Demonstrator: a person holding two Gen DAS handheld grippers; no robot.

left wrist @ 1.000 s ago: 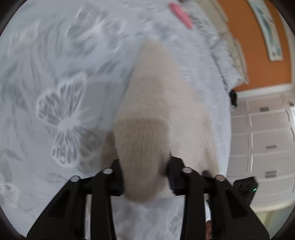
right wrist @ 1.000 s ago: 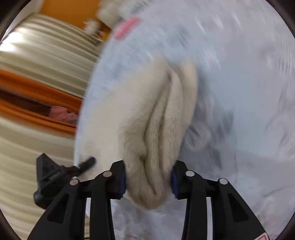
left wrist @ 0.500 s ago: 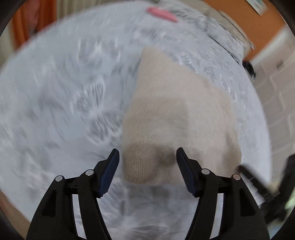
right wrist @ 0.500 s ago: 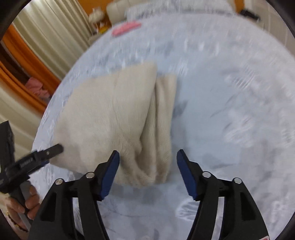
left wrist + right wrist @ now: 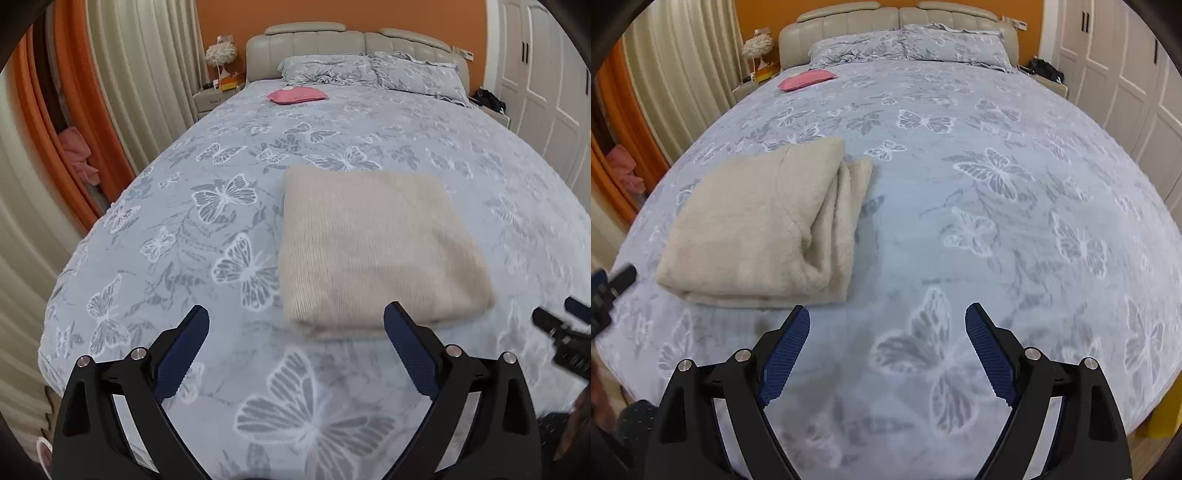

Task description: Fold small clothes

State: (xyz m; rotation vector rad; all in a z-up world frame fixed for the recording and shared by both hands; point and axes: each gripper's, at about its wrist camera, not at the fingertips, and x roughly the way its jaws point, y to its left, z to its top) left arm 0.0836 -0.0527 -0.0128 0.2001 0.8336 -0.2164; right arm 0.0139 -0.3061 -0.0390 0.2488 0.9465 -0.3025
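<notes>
A folded cream sweater point(image 5: 373, 243) lies flat on a butterfly-print bedspread point(image 5: 229, 199), right of centre in the left wrist view and at centre left in the right wrist view point(image 5: 764, 229), where its stacked layers show along the right-hand edge.

The left gripper point(image 5: 295, 332) sits at the bottom of its own frame, its jaws having just been opening and now standing wide apart, with nothing between the blue pads; only bedspread shows in the gap, and the sweater's near edge lies just beyond the fingertips. The right finger's tip overlaps the sweater's lower right corner in the picture, though whether it touches cannot be told.

The right gripper point(image 5: 888, 325) is likewise spread wide at the bottom of its frame, its jaws just opened, empty over a large printed butterfly, with the sweater up and to the left of its left finger, apart from it.

Each gripper pokes into the other's view: the right one at the far right edge point(image 5: 565, 336), the left at the far left edge point(image 5: 609, 288).

At the top of both frames are two pillows point(image 5: 369, 72) against a padded headboard point(image 5: 332, 37), with a pink cushion point(image 5: 297, 95) on the bedspread at upper centre. Curtains point(image 5: 140, 74) hang at upper left, and white wardrobe doors point(image 5: 546, 74) fill the upper right.
</notes>
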